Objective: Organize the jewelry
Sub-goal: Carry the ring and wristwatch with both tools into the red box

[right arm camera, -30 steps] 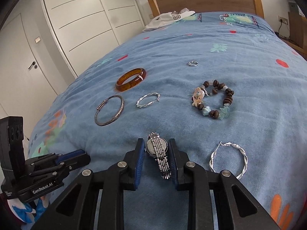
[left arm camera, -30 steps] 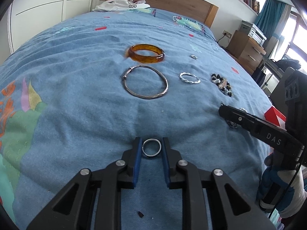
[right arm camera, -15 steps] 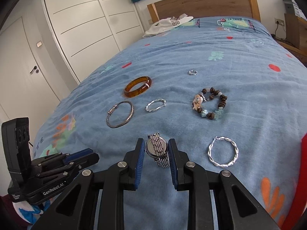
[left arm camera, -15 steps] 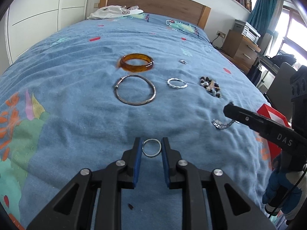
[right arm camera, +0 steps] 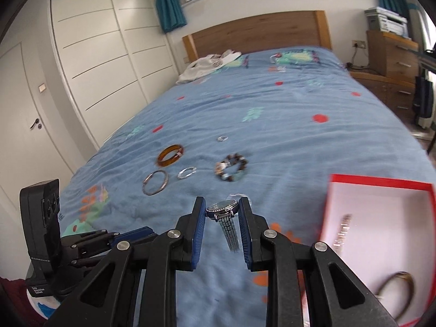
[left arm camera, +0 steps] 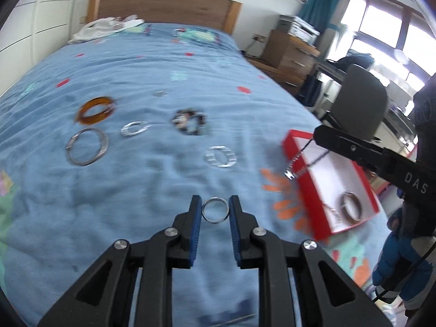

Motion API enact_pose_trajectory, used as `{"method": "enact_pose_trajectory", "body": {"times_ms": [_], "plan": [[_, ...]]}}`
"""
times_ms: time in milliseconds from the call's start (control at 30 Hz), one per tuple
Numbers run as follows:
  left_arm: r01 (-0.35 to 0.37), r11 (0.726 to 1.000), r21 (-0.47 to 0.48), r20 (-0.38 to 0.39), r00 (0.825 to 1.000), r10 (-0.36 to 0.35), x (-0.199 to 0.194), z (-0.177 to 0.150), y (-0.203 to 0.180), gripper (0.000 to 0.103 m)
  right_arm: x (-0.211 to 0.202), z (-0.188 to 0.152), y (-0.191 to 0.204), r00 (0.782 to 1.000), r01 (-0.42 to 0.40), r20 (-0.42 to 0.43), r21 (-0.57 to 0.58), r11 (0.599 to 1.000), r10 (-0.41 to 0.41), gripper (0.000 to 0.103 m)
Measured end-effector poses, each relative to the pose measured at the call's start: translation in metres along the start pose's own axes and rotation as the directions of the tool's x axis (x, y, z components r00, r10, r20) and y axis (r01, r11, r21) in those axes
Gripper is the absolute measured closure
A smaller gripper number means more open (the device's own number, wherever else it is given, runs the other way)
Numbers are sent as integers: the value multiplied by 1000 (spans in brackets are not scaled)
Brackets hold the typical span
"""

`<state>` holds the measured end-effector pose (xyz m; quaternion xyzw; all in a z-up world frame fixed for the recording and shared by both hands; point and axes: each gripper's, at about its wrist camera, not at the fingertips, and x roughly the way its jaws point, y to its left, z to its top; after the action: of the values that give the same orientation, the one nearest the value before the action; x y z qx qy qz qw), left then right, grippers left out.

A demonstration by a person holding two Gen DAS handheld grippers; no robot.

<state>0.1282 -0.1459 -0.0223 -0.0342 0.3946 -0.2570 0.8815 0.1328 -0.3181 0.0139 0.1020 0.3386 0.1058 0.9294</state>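
- Our left claw (left arm camera: 215, 210) is squeezed on a thin silver ring (left arm camera: 215, 210). The ring sits between the two blue pads (left arm camera: 195, 229), up above the blue bed cover (left arm camera: 152, 179).
- Our right claw (right arm camera: 222, 212) is squeezed on a silver watch (right arm camera: 222, 209). The round watch face is between the pads, and the metal strap hangs down.
- In the left view, the right claw has white letters that read "DAS". In the right view, the left claw has a small white label, but it is too blurry to read.
- A red box (left arm camera: 293, 147) with a white inside lies at the right edge of the bed. A ring-shaped piece (left arm camera: 351, 210) and a chain already lie inside it.
- In the left view, the watch hangs over the far corner of the box.
- More jewelry lies in the middle of the bed: an orange bangle (right arm camera: 170, 155), a big silver bangle (right arm camera: 155, 182), a twisted silver ring (right arm camera: 186, 172), a bead bracelet (right arm camera: 231, 167), a small ring (right arm camera: 222, 138) and a twisted hoop (left arm camera: 220, 156).
- White clothes (right arm camera: 209, 64) lie near the wooden headboard (right arm camera: 256, 31).
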Motion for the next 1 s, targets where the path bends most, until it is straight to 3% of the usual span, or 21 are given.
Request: {"method": "enact_pose_trajectory", "body": {"times_ms": [233, 400, 700, 1000], "plan": [[151, 984, 96, -10, 988, -151, 17, 28, -88, 84, -65, -3, -72, 986, 160, 33, 52, 986, -162, 79], [200, 964, 173, -43, 980, -195, 51, 41, -144, 84, -77, -14, -123, 968, 252, -6, 87, 964, -252, 79], [183, 959, 217, -161, 975, -150, 126, 29, -190, 84, -43, -44, -173, 946, 312, -125, 112, 943, -298, 79], [154, 961, 228, -227, 969, -101, 149, 4, -192, 84, -26, -60, -184, 929, 335, -202, 96, 937, -311, 79]]}}
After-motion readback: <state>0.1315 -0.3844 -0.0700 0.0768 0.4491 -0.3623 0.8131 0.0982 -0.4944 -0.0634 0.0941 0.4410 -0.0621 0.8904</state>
